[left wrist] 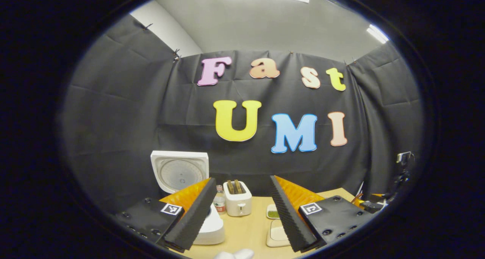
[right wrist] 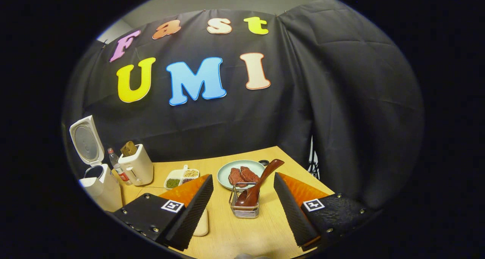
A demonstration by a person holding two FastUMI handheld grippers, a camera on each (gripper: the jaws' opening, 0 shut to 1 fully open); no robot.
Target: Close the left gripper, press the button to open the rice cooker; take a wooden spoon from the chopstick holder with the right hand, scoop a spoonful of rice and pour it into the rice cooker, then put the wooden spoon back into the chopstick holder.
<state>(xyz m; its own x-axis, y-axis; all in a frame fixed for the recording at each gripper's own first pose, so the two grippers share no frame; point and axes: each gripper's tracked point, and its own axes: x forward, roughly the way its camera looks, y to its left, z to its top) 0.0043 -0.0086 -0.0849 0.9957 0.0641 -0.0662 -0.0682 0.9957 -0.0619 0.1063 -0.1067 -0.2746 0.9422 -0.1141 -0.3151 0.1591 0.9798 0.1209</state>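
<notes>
On the table's (right wrist: 242, 232) left side, in the right gripper view, the rice cooker (right wrist: 99, 183) stands with its lid (right wrist: 86, 139) swung up; the button press is judged done. Wooden spoon (right wrist: 257, 183) rests bowl-down in the chopstick holder (right wrist: 244, 204), handle leaning up to the right, so either it has not been taken or it is already back; cannot tell which. Right gripper (right wrist: 242, 207): jaws wide, empty, the holder between them and ahead. Left gripper (left wrist: 240, 213): jaws wide, empty, cooker just behind its left finger.

Materials: cooker is smooth white plastic with a round ribbed inner lid. Holder is an open wire basket. Spoon is dark, glossy wood. Table is pale wood grain. Divided dish (right wrist: 181, 178) holds green and tan grains. Fingers' (right wrist: 191, 209) inner faces are finely ribbed.
</notes>
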